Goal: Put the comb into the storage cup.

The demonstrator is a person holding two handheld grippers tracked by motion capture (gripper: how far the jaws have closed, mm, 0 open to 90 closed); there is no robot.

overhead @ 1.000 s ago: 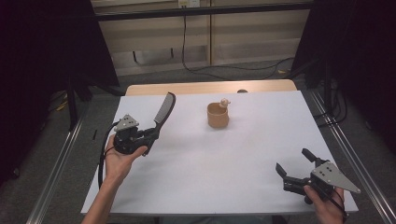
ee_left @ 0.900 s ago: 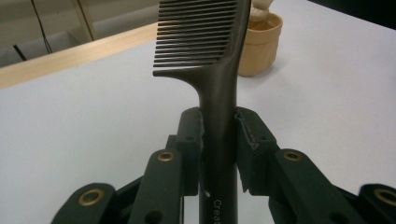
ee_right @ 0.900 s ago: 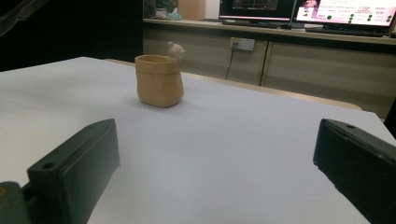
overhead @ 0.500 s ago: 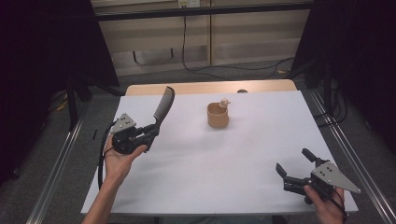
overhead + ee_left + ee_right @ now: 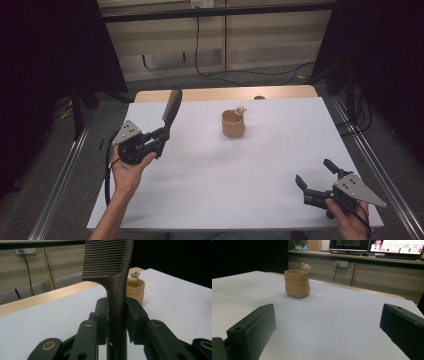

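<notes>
My left gripper [image 5: 161,136] is shut on the handle of a dark comb [image 5: 172,109], held above the left part of the white table [image 5: 250,165]. In the left gripper view the comb [image 5: 112,262] rises between the two pads, teeth to the left, with my left gripper [image 5: 117,312] clamped on its handle. A tan cup with a small bear figure on its rim [image 5: 233,123] stands at mid-table, right of the comb. My right gripper [image 5: 316,176] rests low at the table's front right, open, with nothing between its jaws. The cup [image 5: 297,283] stands well ahead of it.
A wooden strip [image 5: 225,93] borders the table's far edge. Metal frame rails [image 5: 65,170] run along both sides. Cables lie on the floor beyond. Monitors [image 5: 374,245] sit on a counter in the right gripper view.
</notes>
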